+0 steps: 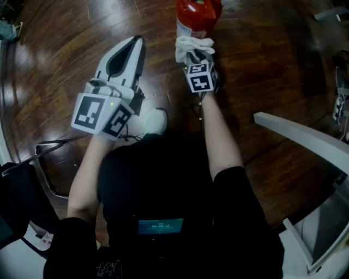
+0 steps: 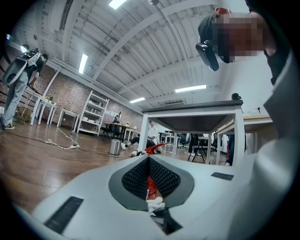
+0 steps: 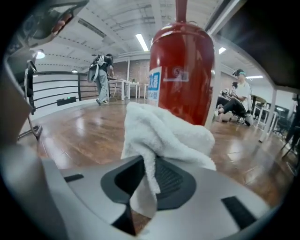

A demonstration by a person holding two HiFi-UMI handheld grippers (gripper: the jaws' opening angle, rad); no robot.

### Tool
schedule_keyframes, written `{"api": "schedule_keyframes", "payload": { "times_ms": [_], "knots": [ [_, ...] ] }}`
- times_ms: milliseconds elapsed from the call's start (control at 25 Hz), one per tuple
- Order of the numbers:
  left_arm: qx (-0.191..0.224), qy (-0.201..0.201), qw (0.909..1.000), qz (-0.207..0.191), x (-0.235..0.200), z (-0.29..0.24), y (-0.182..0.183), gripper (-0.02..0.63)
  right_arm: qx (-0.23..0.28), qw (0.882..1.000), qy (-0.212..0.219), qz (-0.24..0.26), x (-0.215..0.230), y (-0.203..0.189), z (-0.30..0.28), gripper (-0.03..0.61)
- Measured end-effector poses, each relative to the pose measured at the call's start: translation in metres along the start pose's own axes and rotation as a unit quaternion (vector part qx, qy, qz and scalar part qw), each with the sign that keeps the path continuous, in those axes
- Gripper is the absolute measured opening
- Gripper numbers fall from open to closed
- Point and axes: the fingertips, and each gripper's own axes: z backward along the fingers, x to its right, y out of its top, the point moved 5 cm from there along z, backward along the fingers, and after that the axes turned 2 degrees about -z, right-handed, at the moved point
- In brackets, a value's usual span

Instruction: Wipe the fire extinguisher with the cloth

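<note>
A red fire extinguisher (image 1: 197, 15) stands upright on the wooden floor at the top middle of the head view. My right gripper (image 1: 196, 54) is shut on a white cloth (image 1: 192, 46), whose bunched end lies against the extinguisher's near side. In the right gripper view the cloth (image 3: 165, 136) sticks out of the right gripper (image 3: 146, 165), with the red cylinder (image 3: 183, 70) and its label just behind. My left gripper (image 1: 136, 41) hovers to the left, shut and holding nothing, about a hand's width from the extinguisher. Its view shows the left gripper (image 2: 149, 158) against the room.
A white table frame (image 1: 305, 136) runs along the right, and a metal chair leg (image 1: 49, 163) lies at the left. The person's white shoe (image 1: 151, 121) rests between the arms. Further off stand a table (image 2: 197, 115), a bin (image 2: 115, 147) and other people.
</note>
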Motion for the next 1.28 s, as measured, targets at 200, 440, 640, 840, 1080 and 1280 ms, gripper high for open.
{"api": "schedule_keyframes", "payload": {
  "times_ms": [200,440,640,840,1080,1280],
  "knots": [
    [0.001,-0.003,1.0000,-0.002,0.006,-0.002,0.003,0.003,0.068,0.997,0.008,-0.032,0.011,0.020,0.042,0.084],
    [0.008,-0.002,1.0000,-0.002,0.011,-0.007,0.005,0.003,0.178,0.981,0.006,-0.076,0.044,0.063,0.103,0.084],
    [0.002,-0.009,0.9999,-0.009,0.017,-0.009,0.004,0.003,0.259,0.959,0.034,-0.107,0.077,0.109,0.139,0.084],
    [0.000,-0.014,0.9999,-0.005,0.016,-0.010,0.002,0.003,0.290,0.951,0.028,-0.100,0.105,0.144,0.145,0.084],
    [-0.001,-0.019,0.9998,-0.003,0.015,-0.012,0.000,0.003,0.296,0.946,0.015,-0.133,0.114,0.146,0.122,0.084],
    [-0.004,-0.023,0.9997,-0.001,0.012,-0.014,-0.003,0.003,0.277,0.941,0.017,-0.192,0.122,0.118,0.100,0.084]
  ]
}}
